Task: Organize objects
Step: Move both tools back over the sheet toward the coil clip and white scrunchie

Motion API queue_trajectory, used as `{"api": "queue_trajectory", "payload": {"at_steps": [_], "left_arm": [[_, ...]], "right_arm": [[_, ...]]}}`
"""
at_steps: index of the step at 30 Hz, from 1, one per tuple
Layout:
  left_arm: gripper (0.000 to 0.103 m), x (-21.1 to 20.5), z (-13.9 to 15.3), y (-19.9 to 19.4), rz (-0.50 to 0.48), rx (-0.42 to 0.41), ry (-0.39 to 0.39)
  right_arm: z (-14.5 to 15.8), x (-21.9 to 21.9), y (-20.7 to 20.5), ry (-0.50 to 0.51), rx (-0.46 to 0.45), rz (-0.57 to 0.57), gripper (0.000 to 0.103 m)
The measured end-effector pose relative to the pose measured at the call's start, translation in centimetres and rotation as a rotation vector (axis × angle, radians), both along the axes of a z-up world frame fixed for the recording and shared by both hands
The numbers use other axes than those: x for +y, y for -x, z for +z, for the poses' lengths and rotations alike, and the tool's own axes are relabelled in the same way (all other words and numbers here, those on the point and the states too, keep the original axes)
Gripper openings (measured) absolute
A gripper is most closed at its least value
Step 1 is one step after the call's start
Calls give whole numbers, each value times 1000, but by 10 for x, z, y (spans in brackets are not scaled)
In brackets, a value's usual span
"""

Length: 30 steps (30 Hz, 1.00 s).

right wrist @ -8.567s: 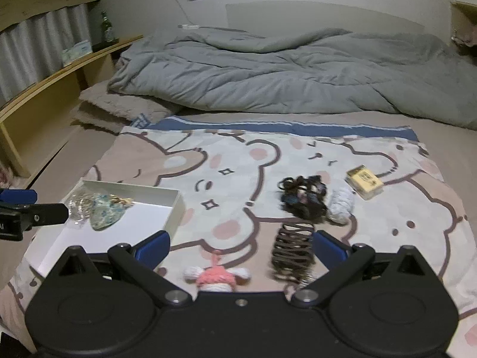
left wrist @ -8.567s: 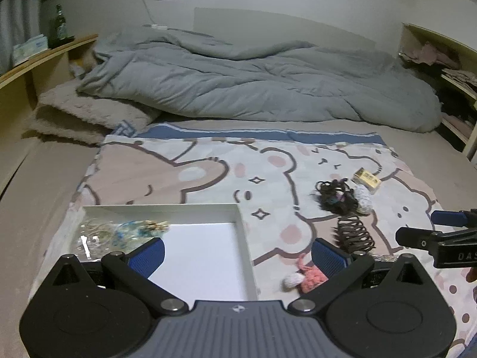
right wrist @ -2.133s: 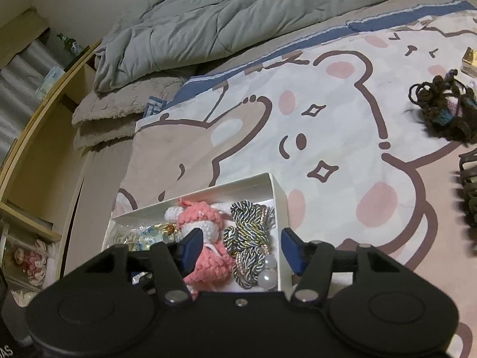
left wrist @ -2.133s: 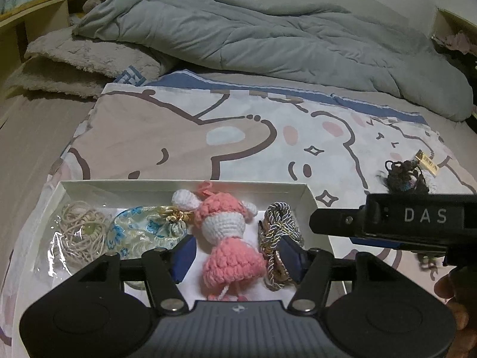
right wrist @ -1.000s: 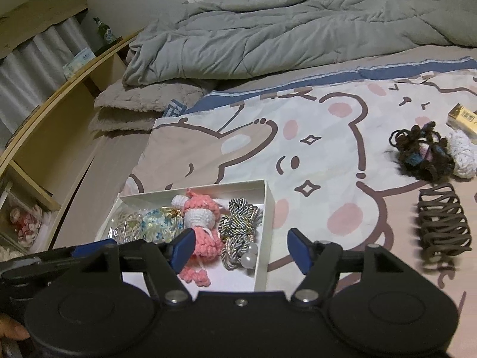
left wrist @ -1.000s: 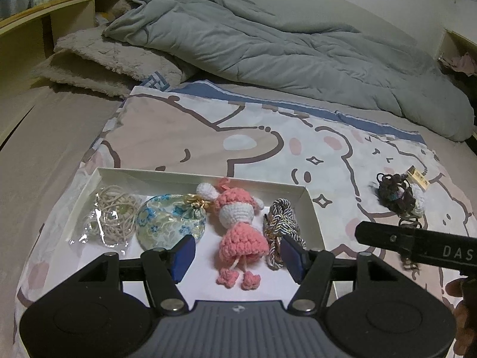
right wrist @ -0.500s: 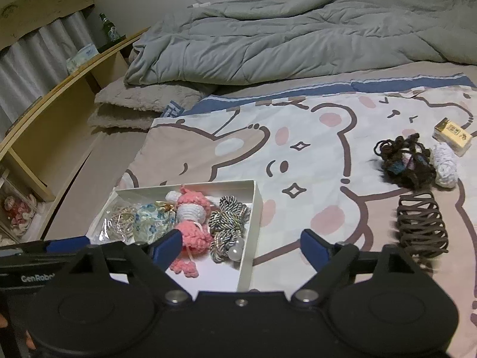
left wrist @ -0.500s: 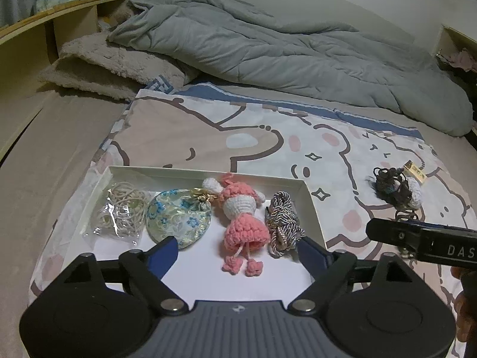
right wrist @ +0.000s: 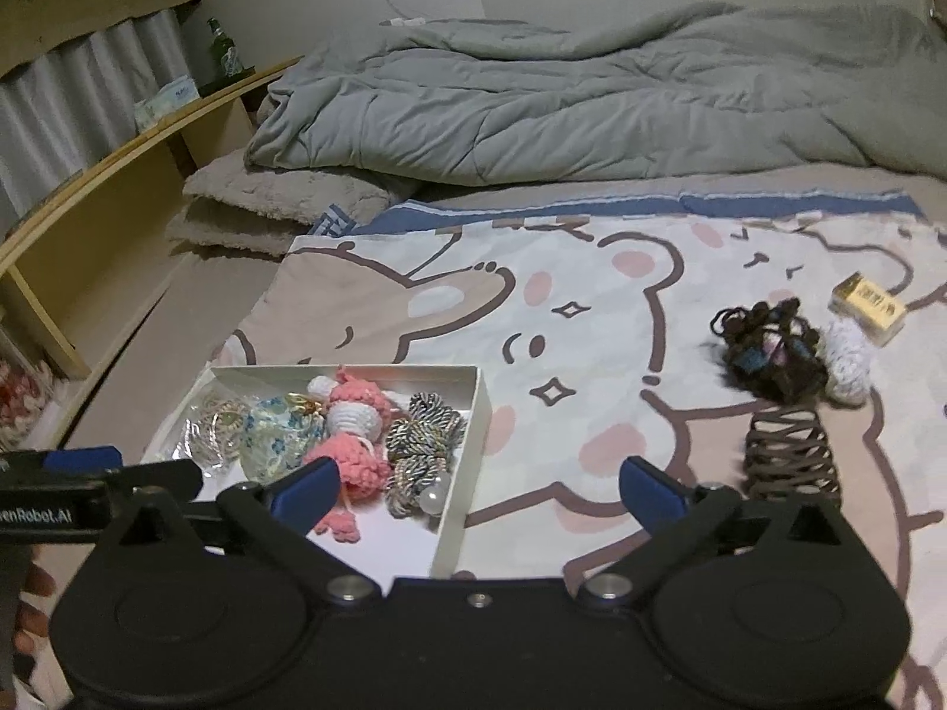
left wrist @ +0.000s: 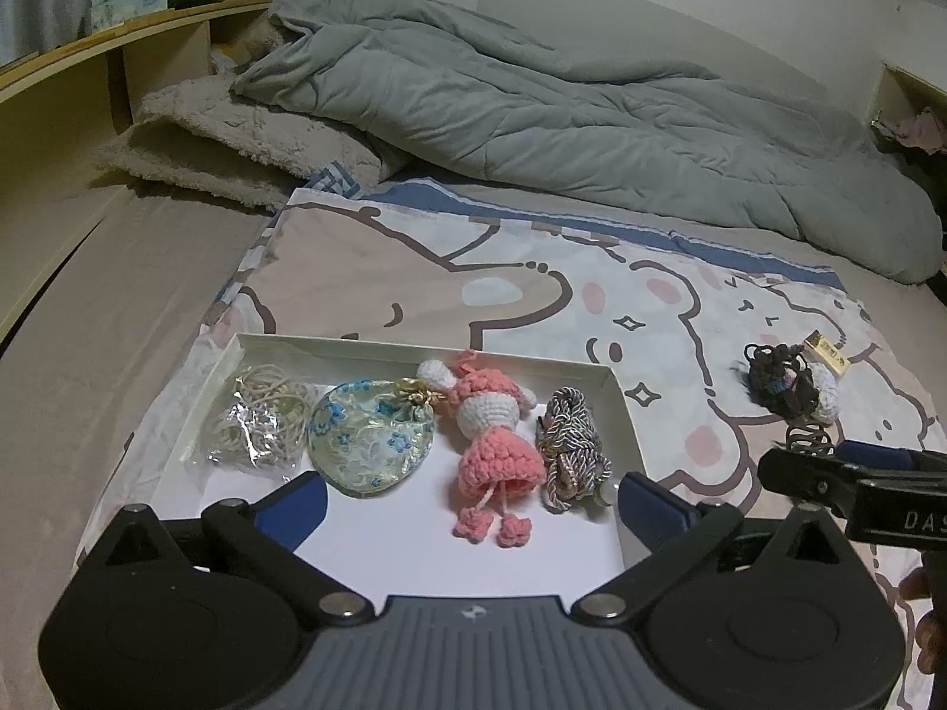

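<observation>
A white box [left wrist: 621, 408] [right wrist: 467, 444] lies on the cartoon-bear blanket [left wrist: 532, 296]. In it lie a bag of hair ties [left wrist: 260, 420], a floral pouch [left wrist: 370, 444], a pink crochet doll [left wrist: 491, 432] [right wrist: 349, 432] and a twisted cord [left wrist: 571, 444] [right wrist: 423, 438]. My left gripper [left wrist: 470, 500] is open and empty above the box's near part. My right gripper [right wrist: 476, 491] is open and empty over the box's right wall. On the blanket to the right lie a brown claw clip [right wrist: 790, 449], a dark bundle of hair ties [right wrist: 769, 349] [left wrist: 775, 378], a white scrunchie [right wrist: 849, 361] and a small yellow box [right wrist: 867, 302].
A rumpled grey duvet [left wrist: 562, 106] and a fuzzy pillow [left wrist: 237, 136] fill the far side of the bed. A wooden shelf [right wrist: 118, 177] with a green bottle [right wrist: 222, 50] runs along the left. Another shelf [left wrist: 911, 112] stands at the right.
Both grippers have drawn back from the box and opened wider. The doll and the cord stay in the box. The right gripper's view has swung right towards the loose items.
</observation>
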<state>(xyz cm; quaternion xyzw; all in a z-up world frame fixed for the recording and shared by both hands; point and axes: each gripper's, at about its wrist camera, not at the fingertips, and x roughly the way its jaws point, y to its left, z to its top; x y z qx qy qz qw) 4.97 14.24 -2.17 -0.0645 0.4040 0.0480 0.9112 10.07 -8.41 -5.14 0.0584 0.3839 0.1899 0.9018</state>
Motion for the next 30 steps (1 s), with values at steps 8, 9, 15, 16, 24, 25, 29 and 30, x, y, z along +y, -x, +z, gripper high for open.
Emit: {"api": "queue_trajectory", "payload": {"at_steps": [8,9,15,16,24,25,29,30], "left_arm": [[103,0,1,2,6,-3,-1],[103,-1,1,3,6,-3,0],[103,-8,2,1,-3,-9,-5],[103,-10,3,0,-5,-10,-3],[103,-31,6,-9,-27,-20,11],[103,-34,6,-10,-29,-21,12],[103,-47,7,-16,-41,-27,17],[103,-51,7,-18,-48,-29,17]], "right_arm": [[2,-6,4,2,-6,-4,103],[2,-6,5,2,-9,-3,103],[6,-16,7,21,-27,-17,103],[6,-18,7,25,-29,-21,103],[12,-51,4,44,-38,-52,103],[13,-56,3,49,-39,-61,103],[18,-76,-1,73,-44,-93,103],[20,-81,-1,75,-46,-101,103]]}}
